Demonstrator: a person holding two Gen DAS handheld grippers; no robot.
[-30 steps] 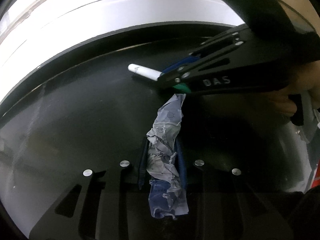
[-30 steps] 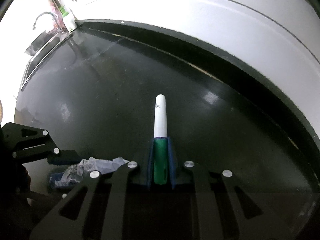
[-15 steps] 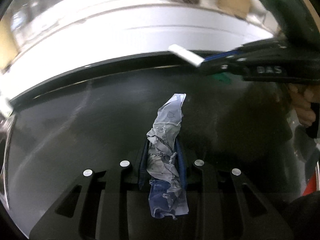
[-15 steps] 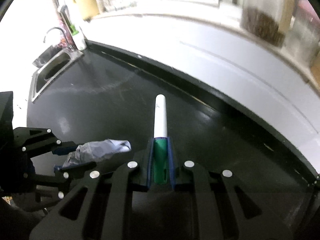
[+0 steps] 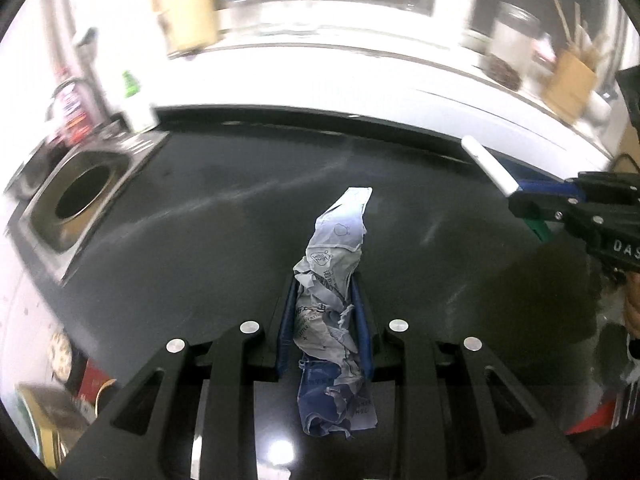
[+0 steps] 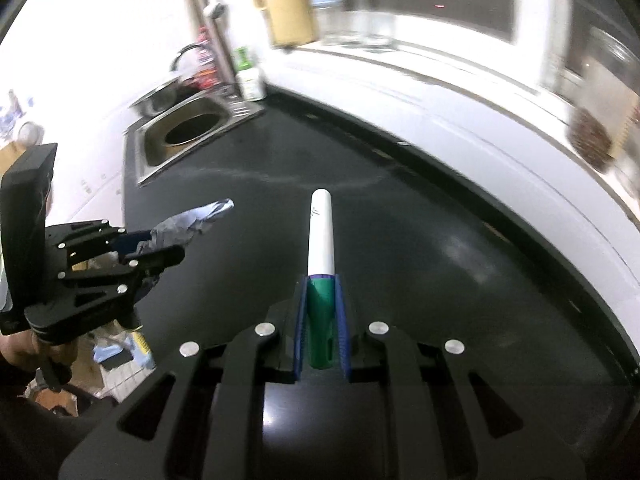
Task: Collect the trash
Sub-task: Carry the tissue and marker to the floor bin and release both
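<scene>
Black countertop (image 6: pixel 420 240) runs under both grippers, glossy, with smear marks across it.

Left gripper (image 5: pixel 326 320): jaws pinch a crumpled wrapper (image 5: pixel 336 308), pale grey-blue with print. The wad fills the gap between the blue pads; one end trails back behind the jaws, the other tapers forward past the tips and is held clear of the counter. From the right wrist view the same gripper (image 6: pixel 160 246) sits off to the left of the right jaws, wrapper (image 6: pixel 196 222) sticking out ahead of it, a hand (image 6: pixel 24 350) on the handle below.

Right gripper (image 6: pixel 322 320): jaws pressed together on a marker (image 6: pixel 321 248), gripping the green end; the white barrel points straight ahead beyond the tips. In the left wrist view this gripper (image 5: pixel 532 204) enters from the right edge, marker (image 5: pixel 488 166) angled up-left.

Beyond the jaws, ahead and left: a steel sink (image 6: pixel 188 136) set in the counter, round drain opening dark, tap (image 6: pixel 186 54) behind it.

Farther still: a white ledge (image 5: pixel 360 76) along the counter's back edge, carrying a tan jug (image 6: pixel 286 4), clear bottles (image 6: pixel 352 4) and a jar (image 5: pixel 508 54) with dark contents. All of this is motion-blurred.
</scene>
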